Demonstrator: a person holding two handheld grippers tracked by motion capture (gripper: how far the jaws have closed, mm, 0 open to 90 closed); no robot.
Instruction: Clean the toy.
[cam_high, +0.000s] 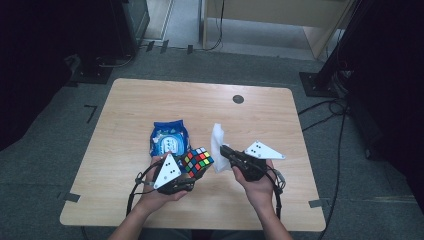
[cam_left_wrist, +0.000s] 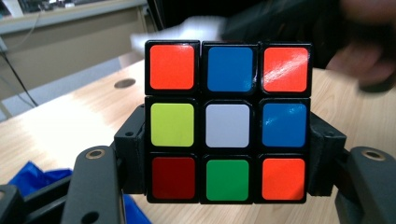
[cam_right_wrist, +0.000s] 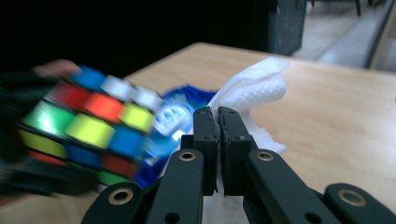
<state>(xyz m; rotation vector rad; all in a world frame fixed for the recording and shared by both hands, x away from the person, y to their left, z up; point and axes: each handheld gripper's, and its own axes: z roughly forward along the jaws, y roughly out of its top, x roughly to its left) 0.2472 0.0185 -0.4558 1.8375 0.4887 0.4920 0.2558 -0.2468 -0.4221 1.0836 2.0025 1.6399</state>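
- Left gripper (cam_high: 190, 172): jaws clamped on the puzzle cube (cam_high: 196, 161), one on each side face, cube filling the span between them. In the left gripper view the cube (cam_left_wrist: 228, 122) sits square-on; facing side reads orange/blue/orange, yellow-green/white/blue, dark red/green/orange.
- Cube is held up off the table (cam_high: 140, 100), near the front edge, a bit left of centre.
- Right gripper (cam_high: 223, 151): jaws pinched nearly together on a crumpled white wipe (cam_high: 218, 141). In the right gripper view the wipe (cam_right_wrist: 254, 88) bunches up out of the jaw tips and a thin layer runs down between the pads.
- Wipe stands just right of the cube; can't tell if they touch.
- Each gripper sits in a hand; left hand (cam_high: 155, 195) and right hand (cam_high: 259, 191) come in from the near edge.
- Blue wipes pack (cam_high: 170, 137) lies flat on the table just behind the cube.
- Small dark round grommet (cam_high: 238, 99) near the far edge of the tabletop, well apart from everything else.
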